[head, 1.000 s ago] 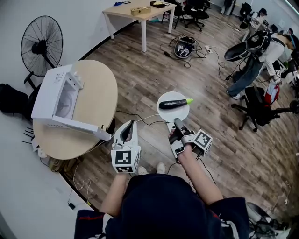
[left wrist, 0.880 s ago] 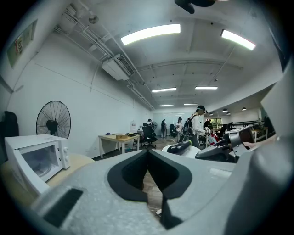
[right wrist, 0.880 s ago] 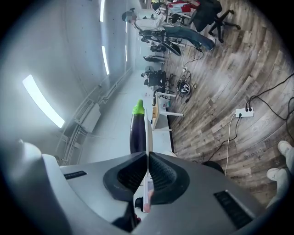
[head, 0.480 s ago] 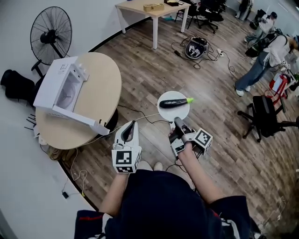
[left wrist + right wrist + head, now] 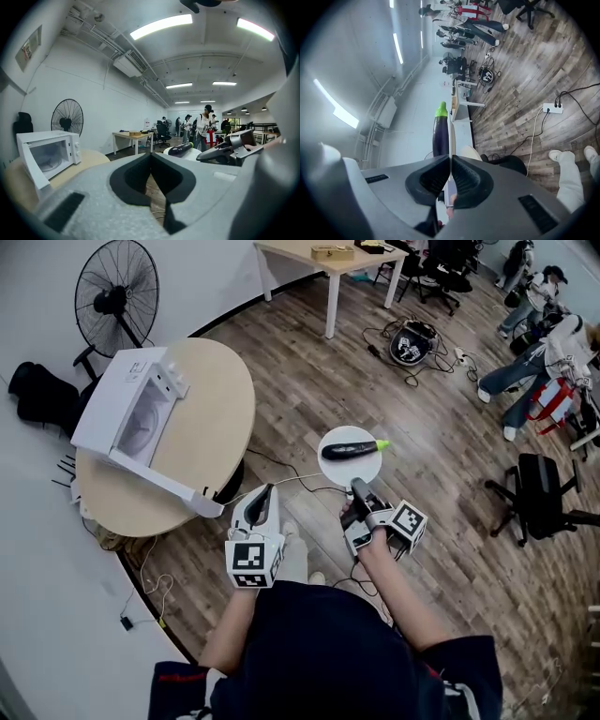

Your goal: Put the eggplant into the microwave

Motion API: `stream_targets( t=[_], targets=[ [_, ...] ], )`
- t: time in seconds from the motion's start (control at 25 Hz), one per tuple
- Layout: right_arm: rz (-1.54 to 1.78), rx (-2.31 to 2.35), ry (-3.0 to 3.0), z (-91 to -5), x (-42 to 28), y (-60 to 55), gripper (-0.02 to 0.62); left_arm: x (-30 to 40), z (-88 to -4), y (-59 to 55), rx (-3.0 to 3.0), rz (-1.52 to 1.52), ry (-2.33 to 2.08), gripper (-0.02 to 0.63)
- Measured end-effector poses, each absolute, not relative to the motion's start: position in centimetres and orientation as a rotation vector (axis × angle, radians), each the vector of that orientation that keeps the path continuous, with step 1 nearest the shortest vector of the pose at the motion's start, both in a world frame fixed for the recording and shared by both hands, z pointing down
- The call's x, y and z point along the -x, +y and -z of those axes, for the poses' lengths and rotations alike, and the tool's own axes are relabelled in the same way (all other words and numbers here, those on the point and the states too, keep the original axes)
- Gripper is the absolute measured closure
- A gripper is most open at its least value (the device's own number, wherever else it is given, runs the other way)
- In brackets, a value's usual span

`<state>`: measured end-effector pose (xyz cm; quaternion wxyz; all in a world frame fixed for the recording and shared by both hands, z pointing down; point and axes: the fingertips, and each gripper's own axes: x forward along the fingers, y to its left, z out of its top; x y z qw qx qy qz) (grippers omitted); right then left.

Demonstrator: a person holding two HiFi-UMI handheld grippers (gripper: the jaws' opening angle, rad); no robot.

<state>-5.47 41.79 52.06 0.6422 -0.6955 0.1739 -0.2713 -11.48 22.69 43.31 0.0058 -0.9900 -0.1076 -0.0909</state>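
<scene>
A dark purple eggplant (image 5: 349, 450) with a green stem lies on a white round plate (image 5: 343, 471). My right gripper (image 5: 356, 487) is shut on the plate's near rim and holds it level above the floor. In the right gripper view the plate (image 5: 451, 133) shows edge-on between the jaws, with the eggplant (image 5: 439, 133) on it. My left gripper (image 5: 265, 494) is shut on nothing, left of the plate. The white microwave (image 5: 129, 416) stands on the round table (image 5: 211, 432) at the left, its door (image 5: 161, 483) hanging open. The left gripper view shows the microwave (image 5: 49, 152) and the eggplant (image 5: 180, 149).
A standing fan (image 5: 114, 301) and a dark bag (image 5: 42, 395) are behind the round table. Cables (image 5: 272, 474) run over the wooden floor. Far off stand a white desk (image 5: 328, 263), office chairs (image 5: 539, 498) and several people (image 5: 534, 352).
The whole room has slid in the head view as the person steps along; a leg now shows below the grippers. Both grippers keep their pose, and the plate stays held.
</scene>
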Motion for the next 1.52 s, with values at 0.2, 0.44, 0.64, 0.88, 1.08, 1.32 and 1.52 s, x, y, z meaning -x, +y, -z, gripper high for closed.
stream_targets(
  t=[0.2,0.44,0.64,0.88,1.08,1.32,1.52],
  targets=[
    [0.638,1.582,0.399,-52.8,1.4,40.4,0.574,7.4,-44.0,21.3,3.101,0.301,-0.320,0.591],
    [0.657,1.590,0.415,-52.7,-4.8,37.8,0.574,1.2,-43.2,19.3,3.054,0.269,-0.303,0.591],
    [0.666,1.601,0.422,-52.0,-9.9,35.2,0.574,-4.1,-42.3,16.8,3.069,0.260,-0.305,0.591],
    [0.698,1.594,0.440,-51.6,-15.1,31.8,0.574,-9.1,-42.2,13.6,3.089,0.290,-0.261,0.591],
    [0.741,1.589,0.488,-51.6,-18.3,27.3,0.574,-11.2,-43.1,9.8,3.131,0.331,-0.190,0.591],
    [0.787,1.588,0.548,-51.7,-20.2,22.3,0.574,-11.8,-43.2,6.5,3.166,0.309,-0.121,0.591],
    [0.818,1.584,0.576,-52.1,-20.6,19.4,0.574,-11.9,-43.4,4.3,3.176,0.285,-0.077,0.591]
  ],
)
